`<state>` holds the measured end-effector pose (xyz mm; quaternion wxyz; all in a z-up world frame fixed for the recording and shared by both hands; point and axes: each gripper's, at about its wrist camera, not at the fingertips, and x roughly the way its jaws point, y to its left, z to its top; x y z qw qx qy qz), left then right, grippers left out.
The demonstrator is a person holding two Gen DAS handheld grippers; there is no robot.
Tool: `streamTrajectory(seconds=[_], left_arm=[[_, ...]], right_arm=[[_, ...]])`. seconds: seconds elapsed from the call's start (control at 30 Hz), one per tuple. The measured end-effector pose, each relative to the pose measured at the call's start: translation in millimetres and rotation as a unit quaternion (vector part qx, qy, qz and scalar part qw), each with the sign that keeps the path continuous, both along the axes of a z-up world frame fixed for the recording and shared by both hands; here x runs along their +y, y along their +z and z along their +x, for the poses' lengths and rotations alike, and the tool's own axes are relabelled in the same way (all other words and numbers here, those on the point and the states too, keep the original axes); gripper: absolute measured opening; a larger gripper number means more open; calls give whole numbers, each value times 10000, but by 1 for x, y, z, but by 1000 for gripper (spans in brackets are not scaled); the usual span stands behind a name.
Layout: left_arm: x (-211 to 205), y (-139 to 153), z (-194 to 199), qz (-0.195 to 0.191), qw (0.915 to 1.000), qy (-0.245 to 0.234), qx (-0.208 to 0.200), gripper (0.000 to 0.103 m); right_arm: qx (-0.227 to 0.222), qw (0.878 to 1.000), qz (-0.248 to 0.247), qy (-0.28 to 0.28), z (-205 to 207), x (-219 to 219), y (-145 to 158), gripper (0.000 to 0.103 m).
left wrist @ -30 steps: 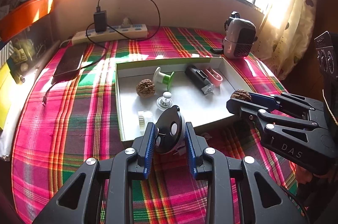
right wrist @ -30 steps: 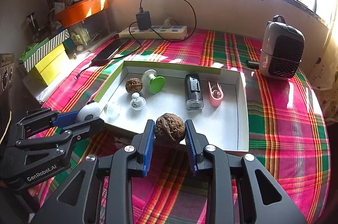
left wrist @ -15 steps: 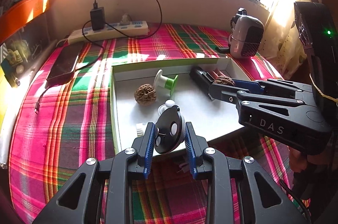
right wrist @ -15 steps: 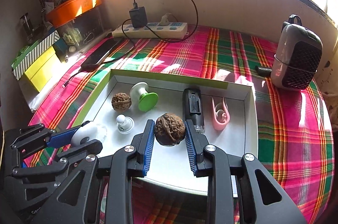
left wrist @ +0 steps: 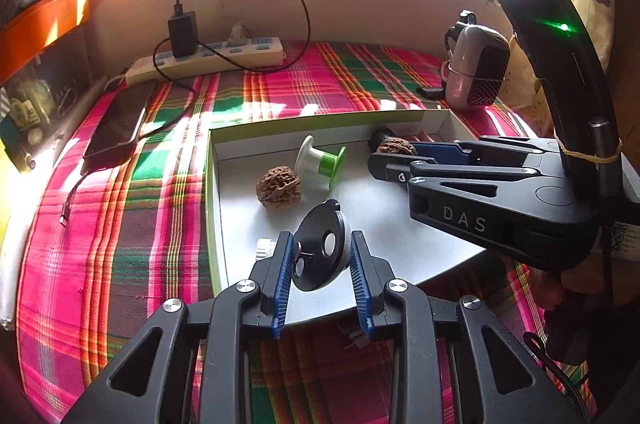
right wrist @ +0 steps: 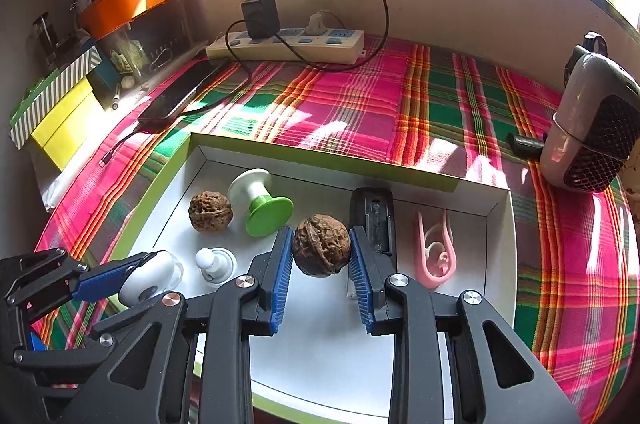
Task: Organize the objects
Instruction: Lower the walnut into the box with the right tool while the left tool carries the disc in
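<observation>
Held walnut: a brown walnut (right wrist: 321, 246) is clamped between the blue pads of the right hand-held gripper (right wrist: 320, 256), above the white floor of the box, just in front of the black device.
Right hand-held gripper: partly closed, pads pressing on both sides of the walnut; in the left wrist view it reaches in from the right over the box (left wrist: 394, 160).
Round object: a disc-shaped thing, white on one side and black on the other (left wrist: 320, 250), is gripped between the pads of the left hand-held gripper (left wrist: 320, 264), over the near left part of the box.
Left hand-held gripper: about half open, closed on the round object; seen at lower left in the right wrist view (right wrist: 120, 278).
Box: shallow, white inside with a green rim (right wrist: 328, 160), lying on the plaid cloth.
Inside the box: a second walnut (right wrist: 211, 212), a white and green spool (right wrist: 262, 202) beside it, a small white knob (right wrist: 214, 264), a black device (right wrist: 372, 220) and a pink clip (right wrist: 436, 248).
Plaid cloth: pink, green and orange (right wrist: 360, 104), covering the surface.
Behind the box: a power strip (right wrist: 288, 44) with a black charger, a dark phone (right wrist: 180, 96) on its cable.
Right side: a small grey and black heater (right wrist: 592, 140).
</observation>
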<state>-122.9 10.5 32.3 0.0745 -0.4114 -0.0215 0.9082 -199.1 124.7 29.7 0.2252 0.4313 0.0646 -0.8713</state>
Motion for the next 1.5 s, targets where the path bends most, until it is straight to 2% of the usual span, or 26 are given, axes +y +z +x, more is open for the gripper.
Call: streamTrajectory(seconds=[0.87,1.5], left_arm=[[-6,-3,-20,-182,9997,136,15,26],[-2,-10,-29,-214,9996,155,-100,26]], right_arm=[[199,9985,475,158,-22,-21,-10,30],[160,9975,652,225,-24,-28,-16,30]])
